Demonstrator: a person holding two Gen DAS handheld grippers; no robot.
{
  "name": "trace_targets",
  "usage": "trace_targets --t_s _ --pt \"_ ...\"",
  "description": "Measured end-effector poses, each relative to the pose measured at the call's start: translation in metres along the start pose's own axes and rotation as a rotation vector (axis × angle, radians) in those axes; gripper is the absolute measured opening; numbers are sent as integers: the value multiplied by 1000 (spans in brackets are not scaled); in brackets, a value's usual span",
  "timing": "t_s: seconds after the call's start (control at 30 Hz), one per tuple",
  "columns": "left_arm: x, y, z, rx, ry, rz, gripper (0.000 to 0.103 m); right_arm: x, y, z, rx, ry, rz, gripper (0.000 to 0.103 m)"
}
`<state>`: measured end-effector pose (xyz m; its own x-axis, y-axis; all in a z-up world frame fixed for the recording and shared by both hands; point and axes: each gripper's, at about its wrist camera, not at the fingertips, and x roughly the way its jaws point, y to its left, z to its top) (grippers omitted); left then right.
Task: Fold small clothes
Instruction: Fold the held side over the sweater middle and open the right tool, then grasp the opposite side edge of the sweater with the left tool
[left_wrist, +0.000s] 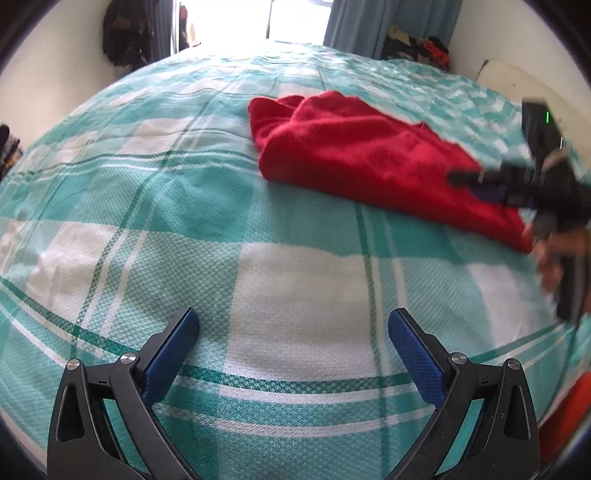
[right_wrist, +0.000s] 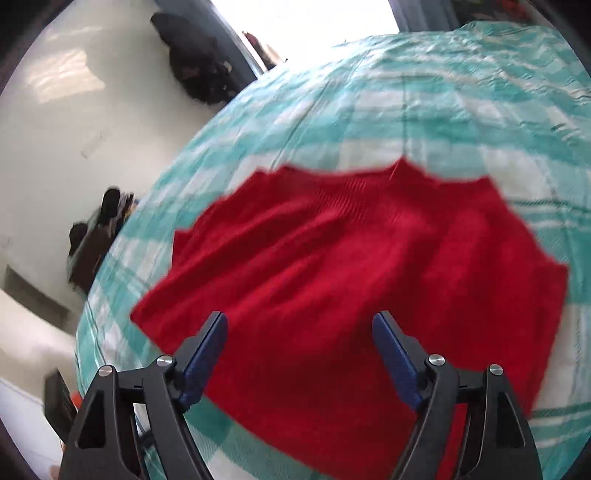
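Observation:
A red knitted garment (left_wrist: 351, 151) lies rumpled on the bed, right of centre in the left wrist view. My left gripper (left_wrist: 293, 319) is open and empty, above bare bedspread, well short of the garment. The right gripper (left_wrist: 476, 182) shows blurred at the right edge, over the garment's near right part. In the right wrist view the garment (right_wrist: 369, 258) fills the middle, with its scalloped hem at the far side. My right gripper (right_wrist: 299, 323) is open, just above the cloth, holding nothing.
The bed has a teal and white checked bedspread (left_wrist: 184, 221). Dark clothes hang on the white wall (right_wrist: 199, 70). More clothes are piled at the far right corner (left_wrist: 417, 46). A bright window with blue curtains (left_wrist: 369, 22) is beyond the bed.

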<state>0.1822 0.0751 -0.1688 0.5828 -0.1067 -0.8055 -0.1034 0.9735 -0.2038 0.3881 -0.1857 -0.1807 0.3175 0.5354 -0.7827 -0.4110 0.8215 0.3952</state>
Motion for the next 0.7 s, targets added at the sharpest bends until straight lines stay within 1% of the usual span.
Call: trace_targets --t_s 0.03,0.07,0.1,0.13,0.17,0.2,0.23,0.27,0.3,0.37,0.4,0.43,0.47,0.5,0.53,0.57,0.6,0.63,0.67,0.7 --pt "-11 10 13 -66 -23 -55 102 11 9 -13 -42 25 -27 81" --pt "-20 20 28 -127 -54 -94 102 14 19 -24 -91 9 -70 82" --pt "-26 30 46 -175 -80 -118 102 9 28 -30 -126 -17 -93 82" --pt "-27 37 65 -203 -98 -133 102 0 33 -35 -134 -35 -81 81" --pt "-23 43 86 -213 -103 -140 102 -13 37 -39 -115 -61 -40 81" --pt "-13 45 106 -201 -86 -153 102 -29 37 -44 -86 -101 0 81" --pt "4 45 127 -170 -43 -177 102 -45 35 -50 -66 -143 22 81" --pt "27 45 144 -138 21 -194 102 -61 35 -58 -64 -179 23 81" --pt "52 46 155 -128 83 -183 102 -75 34 -68 -74 -205 6 81" --pt "98 52 167 -168 206 -164 101 -99 28 -92 -91 -236 -69 82" --pt "116 55 165 -198 258 -172 101 -109 21 -105 -90 -241 -106 82" --pt "127 54 164 -220 285 -176 101 -117 12 -120 -77 -241 -136 82" --pt "130 50 163 -221 273 -165 101 -122 2 -135 -50 -233 -155 82" --pt "130 44 164 -205 248 -154 93 -125 -10 -150 -14 -217 -164 82" --pt "130 37 166 -183 237 -145 78 -126 -22 -163 22 -197 -174 83" --pt "132 30 166 -170 252 -146 31 -126 -33 -177 55 -174 -190 82" --pt "136 26 167 -177 288 -149 10 -124 -44 -189 80 -156 -207 83" --pt "136 23 167 -190 293 -125 9 -126 -51 -200 92 -158 -216 83" --pt "131 21 171 -197 282 -101 8 -129 -55 -207 85 -173 -219 83" --pt "125 19 176 -203 272 -85 7 -130 -56 -207 75 -182 -219 83"
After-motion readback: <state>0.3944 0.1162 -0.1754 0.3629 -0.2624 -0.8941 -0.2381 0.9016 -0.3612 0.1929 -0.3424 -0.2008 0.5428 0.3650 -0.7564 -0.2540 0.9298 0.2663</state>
